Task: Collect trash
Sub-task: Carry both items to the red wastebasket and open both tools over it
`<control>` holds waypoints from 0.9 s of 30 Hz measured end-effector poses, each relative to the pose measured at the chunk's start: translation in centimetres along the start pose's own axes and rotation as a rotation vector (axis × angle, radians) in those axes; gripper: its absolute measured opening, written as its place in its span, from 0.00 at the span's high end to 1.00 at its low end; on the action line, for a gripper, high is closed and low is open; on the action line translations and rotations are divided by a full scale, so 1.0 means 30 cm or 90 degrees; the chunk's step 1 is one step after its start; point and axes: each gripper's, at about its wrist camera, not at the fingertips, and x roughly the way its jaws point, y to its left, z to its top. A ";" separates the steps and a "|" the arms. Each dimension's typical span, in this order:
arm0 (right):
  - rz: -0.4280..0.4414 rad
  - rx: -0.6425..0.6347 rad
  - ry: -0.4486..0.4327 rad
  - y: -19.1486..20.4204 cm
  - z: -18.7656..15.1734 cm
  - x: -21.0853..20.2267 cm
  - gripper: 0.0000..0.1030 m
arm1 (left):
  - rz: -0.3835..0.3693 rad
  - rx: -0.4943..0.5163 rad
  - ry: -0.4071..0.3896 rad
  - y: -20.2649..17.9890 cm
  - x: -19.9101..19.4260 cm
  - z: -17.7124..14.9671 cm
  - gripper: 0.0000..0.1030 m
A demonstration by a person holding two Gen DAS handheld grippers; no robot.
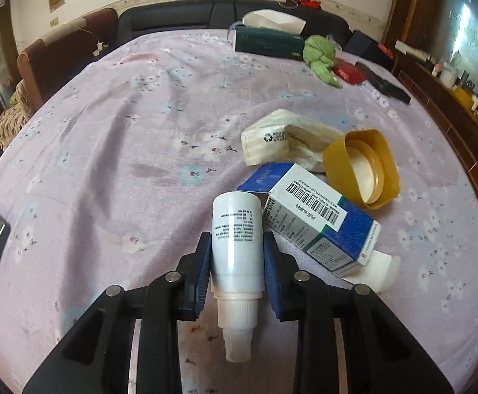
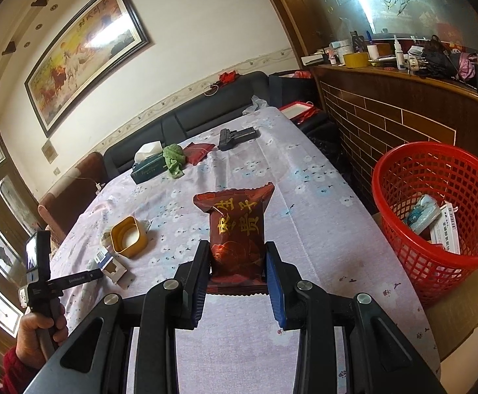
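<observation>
White plastic, smooth and cylindrical: a spray bottle (image 1: 238, 246) sits between the blue ribbed pads of the left tongs (image 1: 238, 256), which are closed tight on its printed body, nozzle end pointing back toward the camera. Just right of it on the bench (image 1: 107, 138) — draped in a lilac floral cloth — lie a blue-and-white carton (image 1: 317, 216) with a barcode, a crumpled cream paper bag (image 1: 288, 141) and a mustard-yellow square lid (image 1: 363, 167), the three clustered and touching toward the bench's right edge. A small white cap (image 1: 383, 269) pokes out from under the carton.

The right wrist view alone shows the right tongs (image 2: 238, 269) clamped on a glossy dark-red snack packet (image 2: 235, 229) with gold characters, held upright above the cloth, and a red plastic mesh basket (image 2: 435, 216) standing off the bench's right edge with some boxes already inside. It also catches a hand (image 2: 38, 331) gripping the left tool's handle at the bench's left edge.
</observation>
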 end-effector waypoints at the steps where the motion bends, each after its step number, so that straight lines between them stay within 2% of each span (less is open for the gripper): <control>1: 0.001 0.001 0.001 0.000 -0.001 0.001 0.66 | -0.003 0.001 -0.008 -0.002 -0.014 -0.001 0.72; 7: 0.000 0.000 -0.004 -0.003 0.003 -0.005 0.66 | -0.053 0.032 -0.069 -0.082 -0.179 -0.014 0.72; 12: -0.005 0.009 -0.010 -0.023 0.009 -0.017 0.66 | -0.141 0.090 -0.098 -0.250 -0.302 -0.007 0.72; 17: -0.021 0.027 -0.026 -0.080 0.024 -0.059 0.66 | -0.242 0.170 -0.090 -0.496 -0.367 -0.006 0.72; 22: -0.054 0.059 -0.057 -0.191 0.055 -0.135 0.66 | -0.348 0.250 -0.073 -0.805 -0.421 -0.034 0.72; 25: -0.091 0.096 -0.089 -0.301 0.086 -0.212 0.66 | -0.391 0.285 -0.071 -0.971 -0.442 -0.051 0.72; 27: -0.109 0.116 -0.103 -0.362 0.104 -0.252 0.66 | -0.404 0.305 -0.078 -1.066 -0.453 -0.064 0.72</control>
